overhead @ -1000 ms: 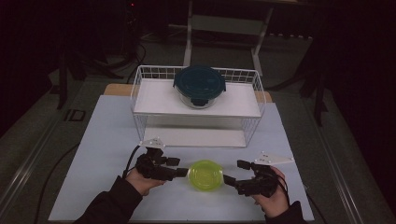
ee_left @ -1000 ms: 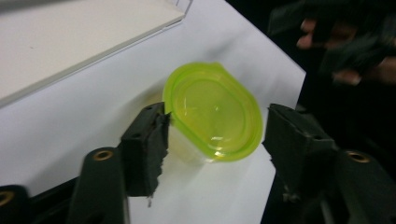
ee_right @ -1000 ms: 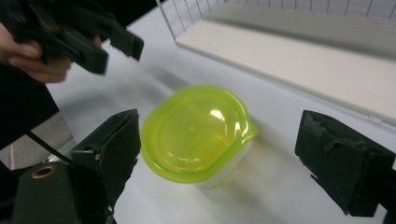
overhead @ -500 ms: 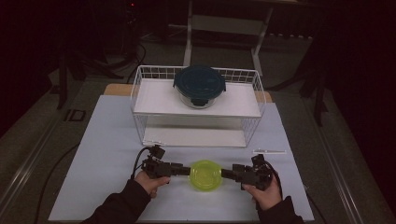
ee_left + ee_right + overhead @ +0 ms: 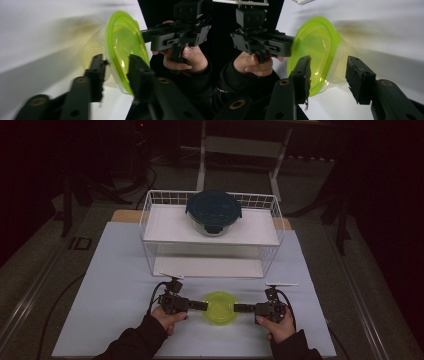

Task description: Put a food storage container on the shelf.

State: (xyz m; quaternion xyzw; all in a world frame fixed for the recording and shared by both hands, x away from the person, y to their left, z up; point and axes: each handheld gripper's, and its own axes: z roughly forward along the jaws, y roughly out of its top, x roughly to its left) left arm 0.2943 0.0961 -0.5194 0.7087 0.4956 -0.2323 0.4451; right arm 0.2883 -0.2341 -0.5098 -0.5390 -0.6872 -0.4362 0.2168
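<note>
A small clear container with a yellow-green lid sits on the white table cover near the front edge. My left gripper comes at it from the left and my right gripper from the right. In the left gripper view the lid rim is pinched between my left gripper's jaws, which have just been closing. In the right gripper view my right gripper straddles the container. Its jaws have just been closing too, and a gap remains at the far pad.
A white wire rack stands behind, across the middle of the table. On its upper shelf rests a glass bowl with a dark teal lid. The white table cover lies bare to the left and right of my hands. Dark floor surrounds the table.
Both hands have sunk toward the table and moved inward to the container. Both pairs of jaws have narrowed around its opposite edges. The container has stayed in place.
</note>
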